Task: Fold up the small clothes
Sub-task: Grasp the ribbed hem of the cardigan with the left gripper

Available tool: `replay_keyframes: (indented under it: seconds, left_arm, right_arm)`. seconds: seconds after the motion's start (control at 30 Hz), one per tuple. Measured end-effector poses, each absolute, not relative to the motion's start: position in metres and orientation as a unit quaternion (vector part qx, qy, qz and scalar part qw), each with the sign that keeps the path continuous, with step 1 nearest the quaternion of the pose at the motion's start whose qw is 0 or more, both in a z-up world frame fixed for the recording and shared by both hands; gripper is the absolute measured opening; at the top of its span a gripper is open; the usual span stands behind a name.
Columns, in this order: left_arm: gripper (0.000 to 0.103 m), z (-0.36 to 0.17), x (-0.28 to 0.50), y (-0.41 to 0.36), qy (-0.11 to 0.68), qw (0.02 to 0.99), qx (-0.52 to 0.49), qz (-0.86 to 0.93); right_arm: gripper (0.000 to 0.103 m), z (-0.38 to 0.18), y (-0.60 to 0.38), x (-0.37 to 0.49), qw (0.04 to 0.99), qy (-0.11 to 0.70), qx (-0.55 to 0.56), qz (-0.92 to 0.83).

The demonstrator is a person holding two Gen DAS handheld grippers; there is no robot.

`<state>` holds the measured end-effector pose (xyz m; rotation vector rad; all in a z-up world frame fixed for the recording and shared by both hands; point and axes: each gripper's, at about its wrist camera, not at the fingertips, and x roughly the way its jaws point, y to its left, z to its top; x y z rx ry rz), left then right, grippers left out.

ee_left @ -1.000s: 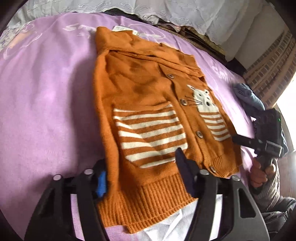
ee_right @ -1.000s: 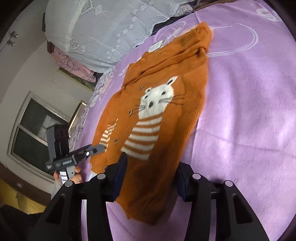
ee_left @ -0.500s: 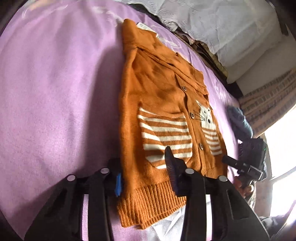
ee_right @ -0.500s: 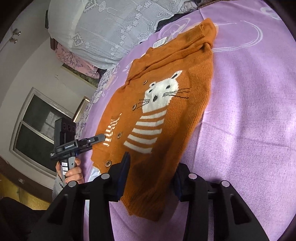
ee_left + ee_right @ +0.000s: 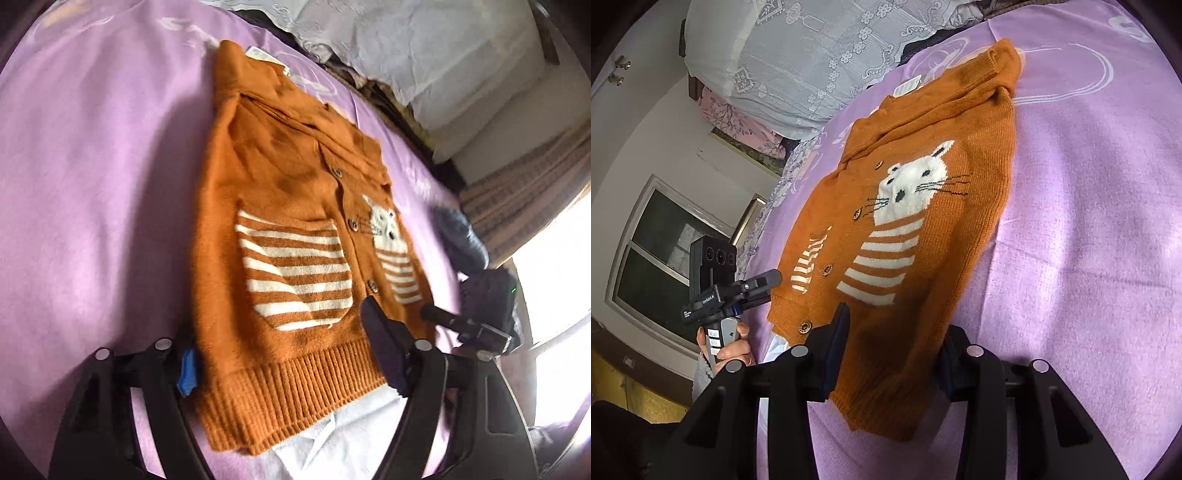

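An orange knitted cardigan (image 5: 291, 221) with white stripes, buttons and a white cat face lies flat on a purple bedspread (image 5: 92, 184); it also shows in the right wrist view (image 5: 923, 206). My left gripper (image 5: 284, 347) is open, its jaws straddling the ribbed hem's left corner. My right gripper (image 5: 894, 354) is open, its jaws either side of the hem's right corner. Each gripper shows in the other's view: the right one (image 5: 476, 317) beside the hem, the left one (image 5: 738, 291) held in a hand.
A white cloth (image 5: 351, 443) peeks out under the hem. A dark blue garment (image 5: 461, 236) lies at the bed's right edge. Lace-covered pillows (image 5: 812, 55) sit at the head. A window (image 5: 665, 251) is on the left wall.
Both grippers have shifted slightly along the hem. The jaws stay open and the cardigan has not moved.
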<state>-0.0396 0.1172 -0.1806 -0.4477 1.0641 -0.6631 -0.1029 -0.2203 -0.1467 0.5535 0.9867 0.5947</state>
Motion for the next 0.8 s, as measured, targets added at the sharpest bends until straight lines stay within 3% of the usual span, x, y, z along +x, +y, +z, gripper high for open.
replay_keyframes:
  seconds: [0.07,0.2,0.23,0.43,0.47,0.53,0.57,0.8]
  left_arm:
    - [0.064,-0.181,-0.04,0.118,0.494,0.789,-0.206,-0.301]
    - [0.033,-0.186,-0.035,0.115,0.504,0.799,-0.183,-0.274]
    - [0.03,-0.187,-0.033,0.117,0.505,0.797,-0.187,-0.272]
    - [0.028,-0.187,-0.035,0.116,0.503,0.803,-0.176,-0.269]
    - [0.028,-0.186,-0.036,0.114,0.501,0.807,-0.167,-0.265]
    - [0.016,-0.185,-0.038,0.113,0.499,0.811,-0.158,-0.263]
    - [0.014,-0.185,-0.038,0.112,0.498,0.811,-0.158,-0.264]
    - [0.008,-0.17,-0.048,0.112,0.47,0.825,-0.159,-0.271]
  right_arm:
    - [0.042,-0.147,-0.22,-0.106,0.804,0.459,0.258,0.277]
    - [0.042,-0.148,-0.22,-0.104,0.802,0.459,0.261,0.279]
    - [0.042,-0.149,-0.221,-0.104,0.802,0.459,0.262,0.28]
    - [0.038,-0.149,-0.217,-0.102,0.806,0.457,0.256,0.275]
    - [0.029,-0.148,-0.217,-0.103,0.809,0.457,0.254,0.269]
    - [0.014,-0.149,-0.218,-0.103,0.811,0.46,0.255,0.257]
    - [0.012,-0.151,-0.22,-0.102,0.808,0.461,0.26,0.257]
    - [0.009,-0.132,-0.229,-0.106,0.816,0.424,0.286,0.27]
